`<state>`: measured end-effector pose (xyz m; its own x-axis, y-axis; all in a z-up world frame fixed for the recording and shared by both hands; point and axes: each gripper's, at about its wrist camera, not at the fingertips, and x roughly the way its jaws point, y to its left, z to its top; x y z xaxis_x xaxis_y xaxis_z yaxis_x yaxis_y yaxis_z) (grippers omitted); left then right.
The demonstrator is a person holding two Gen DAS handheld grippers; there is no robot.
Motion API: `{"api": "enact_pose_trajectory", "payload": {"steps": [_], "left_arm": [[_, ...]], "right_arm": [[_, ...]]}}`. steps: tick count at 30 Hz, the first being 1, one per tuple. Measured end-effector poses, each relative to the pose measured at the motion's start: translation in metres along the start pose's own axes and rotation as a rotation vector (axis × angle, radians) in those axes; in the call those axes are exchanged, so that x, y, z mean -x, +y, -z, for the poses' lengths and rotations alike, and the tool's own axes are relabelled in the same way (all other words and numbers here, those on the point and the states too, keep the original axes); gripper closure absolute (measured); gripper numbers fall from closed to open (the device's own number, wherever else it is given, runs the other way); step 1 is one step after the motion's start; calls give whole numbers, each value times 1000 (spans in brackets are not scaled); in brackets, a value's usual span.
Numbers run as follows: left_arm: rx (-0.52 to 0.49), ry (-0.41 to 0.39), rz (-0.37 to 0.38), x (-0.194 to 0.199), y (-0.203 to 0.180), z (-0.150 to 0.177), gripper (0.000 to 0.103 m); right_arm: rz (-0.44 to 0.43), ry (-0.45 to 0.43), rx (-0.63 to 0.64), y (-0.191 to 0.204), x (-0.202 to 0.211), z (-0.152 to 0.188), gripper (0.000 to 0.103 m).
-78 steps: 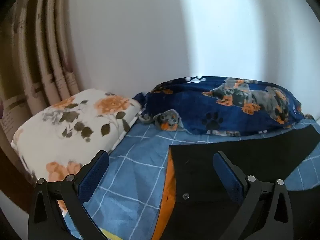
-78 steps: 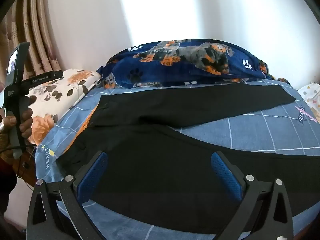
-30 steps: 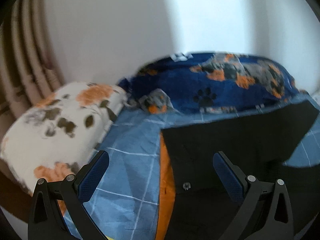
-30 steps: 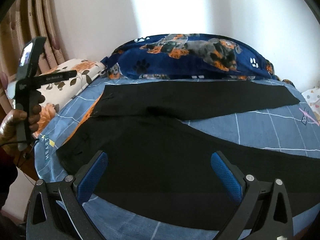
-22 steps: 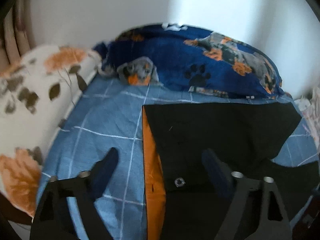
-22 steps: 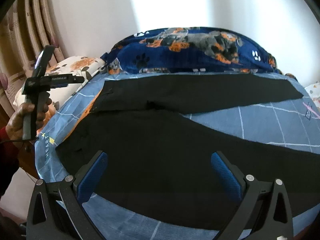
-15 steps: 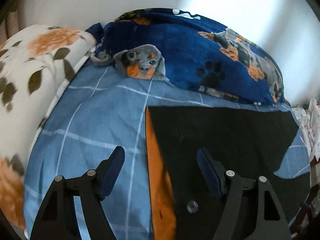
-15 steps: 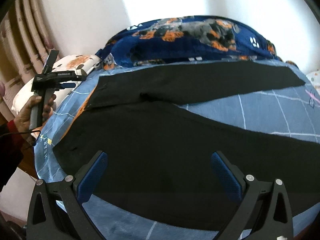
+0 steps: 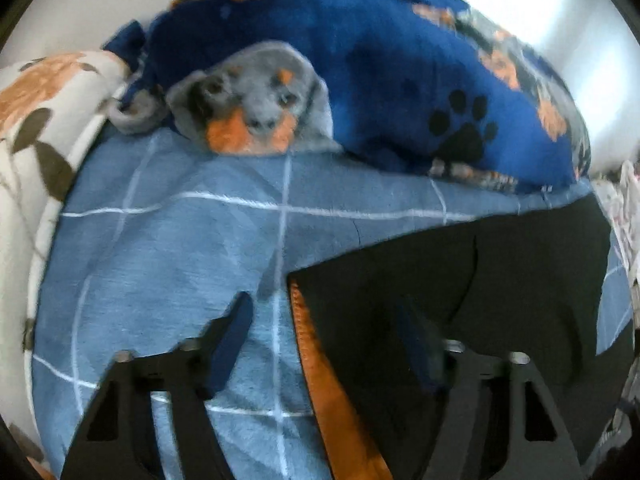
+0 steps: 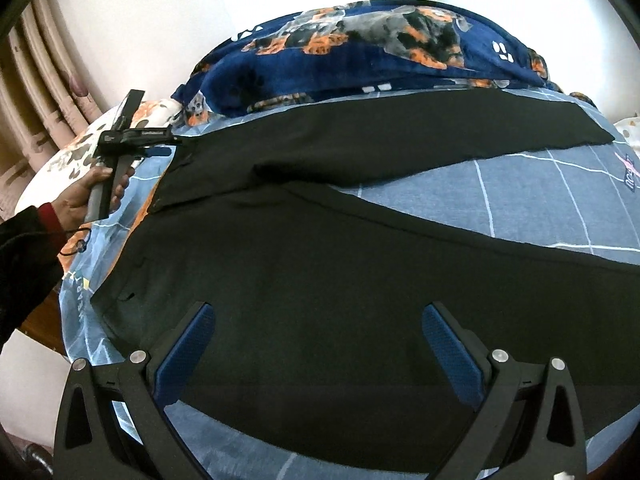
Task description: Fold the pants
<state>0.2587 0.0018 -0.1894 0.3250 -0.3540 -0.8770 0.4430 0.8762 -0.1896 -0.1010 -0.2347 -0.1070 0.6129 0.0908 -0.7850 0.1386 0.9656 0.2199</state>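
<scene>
Your left gripper [image 9: 320, 340]: jaws just narrowing, astride pants [image 9: 460, 300] waistband corner, frame bottom; not yet clamped. Right gripper [image 10: 318, 344]: wide apart.

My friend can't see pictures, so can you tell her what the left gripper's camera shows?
The left gripper, its jaws just closing, straddles the waistband corner of the black pants, orange lining showing, with no grip to be seen yet. The pants lie on a blue checked bedsheet; a dog-print blanket lies behind it and a floral pillow at the left.
</scene>
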Motion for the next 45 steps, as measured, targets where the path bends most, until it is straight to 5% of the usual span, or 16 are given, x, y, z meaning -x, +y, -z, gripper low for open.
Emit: {"api": "enact_pose_trajectory", "payload": {"steps": [5,11,20,28,34,36,37,38,45], "left_arm": [[161,-33,30,11,12,2,91],[87,-169,20,63,-23,22,94],[73,-340,90,139,-60,71,94],[-16,-405,55,180,-113,156,94],[13,-369,85,183,-125,191,94],[22,-349,84,180,-125,195,94],[25,-343,84,178,-124,195,94],[28,-332,83,176,-123,196,94],[86,-277,54,182,-94,210,94]], "right_arm": [[-6,9,-9,0,-3,-2,0],[-47,-26,-33,-2,5,-24,0],[-284,-111,-240,-19,13,-87,0],[-533,9,-527,-50,-61,-142,0],[-514,91,-704,-80,-128,-170,0],[-514,107,-770,-95,-147,-176,10],[-522,112,-783,-100,-153,-177,45],[-515,131,-782,-103,-158,-179,92],[-465,63,-639,-86,-96,-127,95]]}}
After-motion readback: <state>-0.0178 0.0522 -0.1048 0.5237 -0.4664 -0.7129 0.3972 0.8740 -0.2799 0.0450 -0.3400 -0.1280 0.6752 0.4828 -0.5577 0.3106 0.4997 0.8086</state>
